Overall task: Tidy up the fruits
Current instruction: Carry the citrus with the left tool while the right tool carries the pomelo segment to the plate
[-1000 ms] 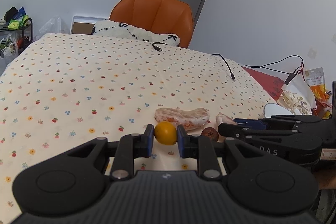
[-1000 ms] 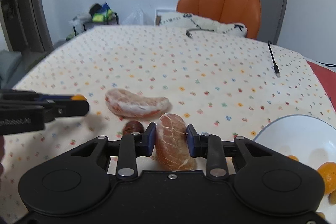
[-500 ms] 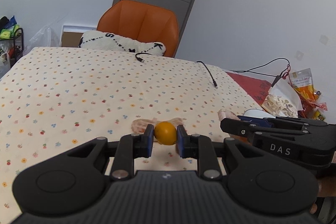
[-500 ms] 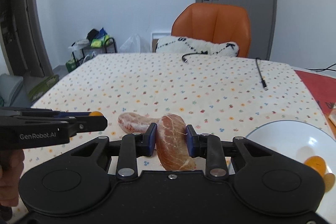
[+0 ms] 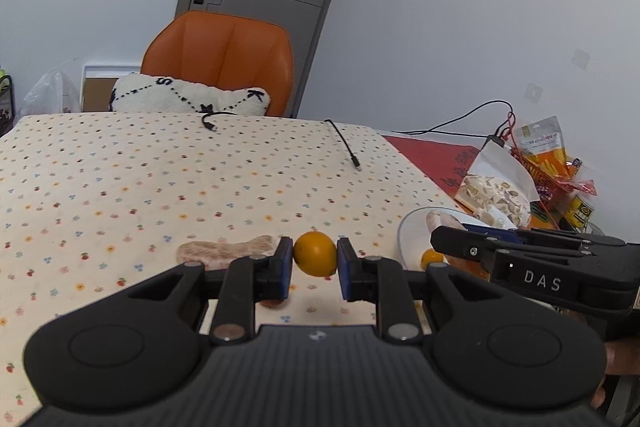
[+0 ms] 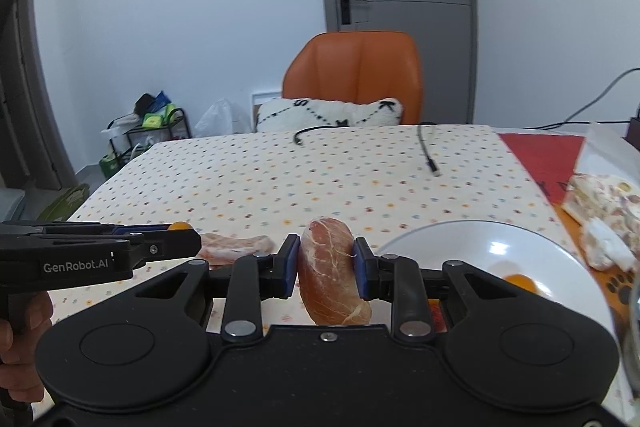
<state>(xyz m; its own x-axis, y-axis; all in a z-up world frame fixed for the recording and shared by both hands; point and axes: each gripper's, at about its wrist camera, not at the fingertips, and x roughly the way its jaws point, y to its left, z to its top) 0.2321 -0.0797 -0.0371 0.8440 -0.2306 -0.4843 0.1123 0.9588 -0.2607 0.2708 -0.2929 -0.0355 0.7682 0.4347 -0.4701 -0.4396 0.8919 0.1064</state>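
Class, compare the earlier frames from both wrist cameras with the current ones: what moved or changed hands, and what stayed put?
Both grippers rose off the table with their loads and swung toward the white plate. The left gripper stays shut on the small orange, the right gripper on the pomelo segment. Nothing was released. The other pomelo segment still lies on the tablecloth.

Your left gripper (image 5: 315, 254) clamps a small orange fruit (image 5: 315, 253) above the table (image 5: 160, 179). Your right gripper (image 5: 440, 237) reaches over the white plate (image 5: 408, 231) near the table's right edge.
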